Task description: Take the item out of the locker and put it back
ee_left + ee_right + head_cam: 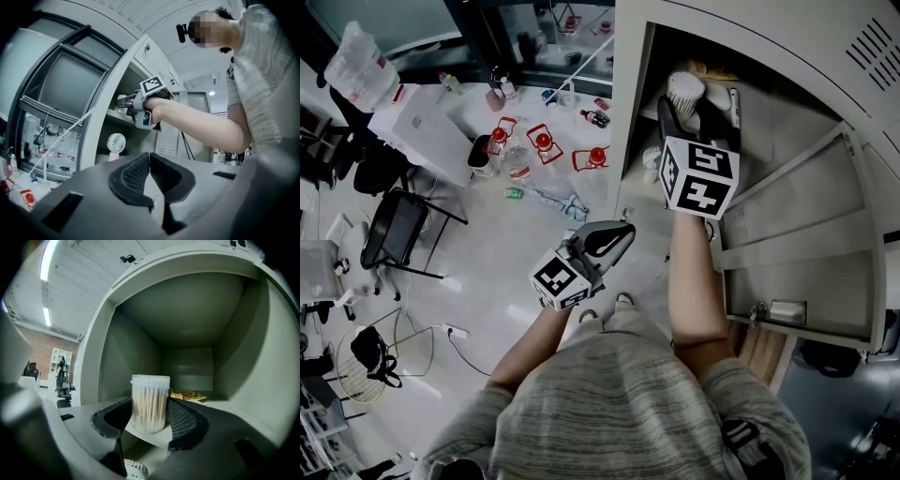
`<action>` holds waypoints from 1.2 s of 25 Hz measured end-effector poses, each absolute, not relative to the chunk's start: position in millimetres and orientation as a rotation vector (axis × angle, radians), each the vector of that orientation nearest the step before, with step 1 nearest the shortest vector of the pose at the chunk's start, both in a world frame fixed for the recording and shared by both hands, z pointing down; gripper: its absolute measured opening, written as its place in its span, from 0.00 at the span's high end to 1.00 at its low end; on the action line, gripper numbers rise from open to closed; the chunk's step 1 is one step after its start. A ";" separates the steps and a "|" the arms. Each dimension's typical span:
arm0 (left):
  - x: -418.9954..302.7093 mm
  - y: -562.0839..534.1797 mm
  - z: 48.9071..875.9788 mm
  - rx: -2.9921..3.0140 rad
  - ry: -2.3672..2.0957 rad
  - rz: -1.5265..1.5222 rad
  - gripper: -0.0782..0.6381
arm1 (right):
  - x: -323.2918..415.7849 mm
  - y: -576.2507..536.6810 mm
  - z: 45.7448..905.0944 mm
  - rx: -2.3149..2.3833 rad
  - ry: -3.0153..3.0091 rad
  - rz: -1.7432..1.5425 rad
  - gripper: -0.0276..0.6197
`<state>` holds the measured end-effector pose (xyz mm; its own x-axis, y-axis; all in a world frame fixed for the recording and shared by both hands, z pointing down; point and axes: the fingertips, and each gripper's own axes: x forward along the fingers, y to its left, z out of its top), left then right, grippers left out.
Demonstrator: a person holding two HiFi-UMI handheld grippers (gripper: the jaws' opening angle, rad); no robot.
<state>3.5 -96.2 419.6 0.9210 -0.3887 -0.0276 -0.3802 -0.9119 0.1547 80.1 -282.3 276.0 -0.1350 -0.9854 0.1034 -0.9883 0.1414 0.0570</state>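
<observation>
A clear round box of cotton swabs (150,404) stands upright between the pads of my right gripper (149,415), which is shut on it. The box is at the front of the open upper compartment of the grey locker (187,324). From the head view its white top (685,91) shows just above the right gripper (680,112), at the compartment's mouth. My left gripper (617,234) hangs low beside the person's waist, away from the locker. Its jaws (149,157) are shut with nothing between them.
A yellow packet (188,395) lies deeper on the same shelf. A small white fan (115,143) stands on the shelf below. The locker door (806,244) swings open to the right. Bottles (544,142), a white table (417,127) and a black chair (394,230) are on the left.
</observation>
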 end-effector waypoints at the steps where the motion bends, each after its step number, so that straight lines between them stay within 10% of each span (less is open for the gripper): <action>1: 3.9 -95.7 419.3 2.936 -0.589 -0.090 0.88 | 80.2 -282.7 276.2 1.988 -2.287 0.036 0.58; 30: 18.7 -84.3 423.2 2.942 -0.525 -0.067 0.88 | 102.1 -181.0 293.7 2.009 -2.365 -0.113 0.58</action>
<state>18.7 -84.3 423.2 0.9377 -0.3469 -0.0173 -0.3401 -0.9272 0.1569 102.1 -181.0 293.7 -0.1625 -0.9865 -0.0197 -0.9839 0.1605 0.0789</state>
